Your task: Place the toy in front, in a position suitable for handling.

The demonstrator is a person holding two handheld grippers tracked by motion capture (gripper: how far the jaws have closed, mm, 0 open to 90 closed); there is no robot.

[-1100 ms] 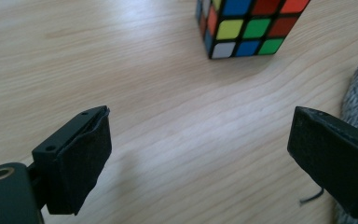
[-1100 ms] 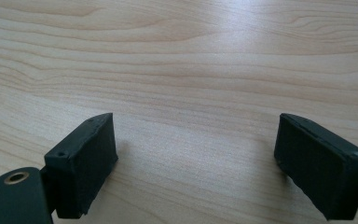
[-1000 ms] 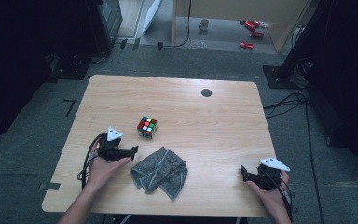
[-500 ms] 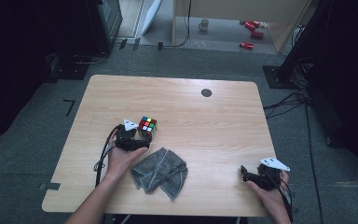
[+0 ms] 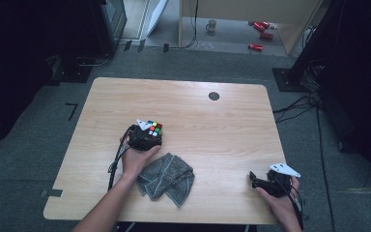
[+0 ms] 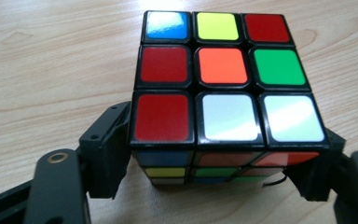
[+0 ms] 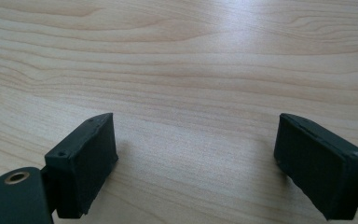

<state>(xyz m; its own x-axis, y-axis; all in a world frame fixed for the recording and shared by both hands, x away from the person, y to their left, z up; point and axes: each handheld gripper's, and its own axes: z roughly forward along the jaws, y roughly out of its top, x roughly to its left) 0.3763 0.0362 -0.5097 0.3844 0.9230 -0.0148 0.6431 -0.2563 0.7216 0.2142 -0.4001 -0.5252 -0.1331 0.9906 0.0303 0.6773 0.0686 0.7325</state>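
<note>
A: The left gripper [image 6: 223,158] has its jaws either side of the puzzle cube [image 6: 223,79], and they have just been closing; the pads look right against its lower layer, though I can't tell if they press yet.

B: Then close squarely on the flat side faces, low and level, so no layer twists.

A: The cube sits on the worktop [image 5: 198,104] left of the middle, with the grey cloth [image 5: 169,179] just beside it toward the near edge.

B: Lift straight up, clear of the cloth. And the right gripper [image 7: 196,158]?

A: Jaws wide, nothing between them, near the near right corner.
</note>
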